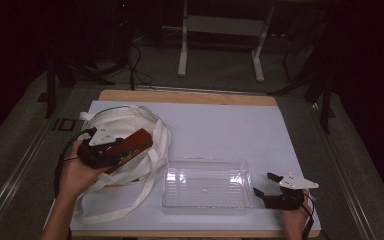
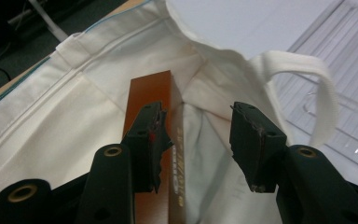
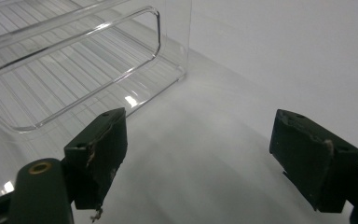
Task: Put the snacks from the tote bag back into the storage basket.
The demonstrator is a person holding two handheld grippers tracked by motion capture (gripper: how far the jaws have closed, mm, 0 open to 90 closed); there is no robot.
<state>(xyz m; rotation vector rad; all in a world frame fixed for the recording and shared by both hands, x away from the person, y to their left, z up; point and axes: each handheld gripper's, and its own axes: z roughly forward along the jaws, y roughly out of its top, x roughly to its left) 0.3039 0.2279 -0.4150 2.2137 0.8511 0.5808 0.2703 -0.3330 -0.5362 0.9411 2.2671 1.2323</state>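
Item: brown box (image 1: pixel 132 145), long and narrow, lying at middle left of the high view on the cloth bag (image 1: pixel 125 125). Judged stiff, light, smooth-sided, perhaps slippery; best gripped across its narrow width near one end. Left gripper (image 2: pixel 200 140) is hovering over it, jaws apart, box beside one jaw, not clamped. Right gripper (image 3: pixel 214 158) is resting wide, holding nothing, beside the clear tray (image 1: pixel 207 202) at lower right.

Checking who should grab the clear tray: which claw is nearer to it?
Right. The right claw sits just off the clear tray at its right end; the left claw is over the white tote bag, by the brown box.
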